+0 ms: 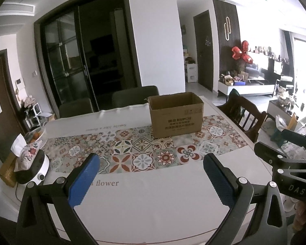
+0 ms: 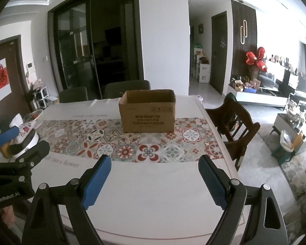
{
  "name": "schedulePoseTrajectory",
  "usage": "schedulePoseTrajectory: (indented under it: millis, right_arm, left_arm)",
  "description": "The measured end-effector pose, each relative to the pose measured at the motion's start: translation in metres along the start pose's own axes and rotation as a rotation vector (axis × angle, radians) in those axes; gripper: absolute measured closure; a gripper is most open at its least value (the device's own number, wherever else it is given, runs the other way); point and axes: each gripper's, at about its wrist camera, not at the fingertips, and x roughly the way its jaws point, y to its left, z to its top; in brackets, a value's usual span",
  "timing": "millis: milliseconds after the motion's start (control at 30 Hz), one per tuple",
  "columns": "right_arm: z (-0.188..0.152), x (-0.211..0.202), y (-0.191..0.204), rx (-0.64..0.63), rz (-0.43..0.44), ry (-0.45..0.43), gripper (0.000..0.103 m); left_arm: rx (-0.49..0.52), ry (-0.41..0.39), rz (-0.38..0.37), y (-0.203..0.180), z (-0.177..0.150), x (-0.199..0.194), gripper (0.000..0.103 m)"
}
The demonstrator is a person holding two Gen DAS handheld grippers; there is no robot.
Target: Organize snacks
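Open cardboard box (image 2: 148, 112) mid-table (image 2: 153, 194)

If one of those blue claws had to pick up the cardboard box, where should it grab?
Probably the top rim of the cardboard box. It stands upright with its top open and looks wider than the open right gripper, so come from above and pinch the near wall's edge, one finger inside, one outside.
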Motion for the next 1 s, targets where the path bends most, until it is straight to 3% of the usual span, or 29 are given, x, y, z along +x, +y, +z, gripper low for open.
schedulePoseTrajectory:
  millis: [1000]
  right_arm:
    - [0.0014, -0.0009, 0.0000, -0.003, -0.004, -0.001, 0.015]
  left_arm:
    - [0.002, -0.006, -0.020, -0.0019, 0.0002, 0.0048, 0.000]
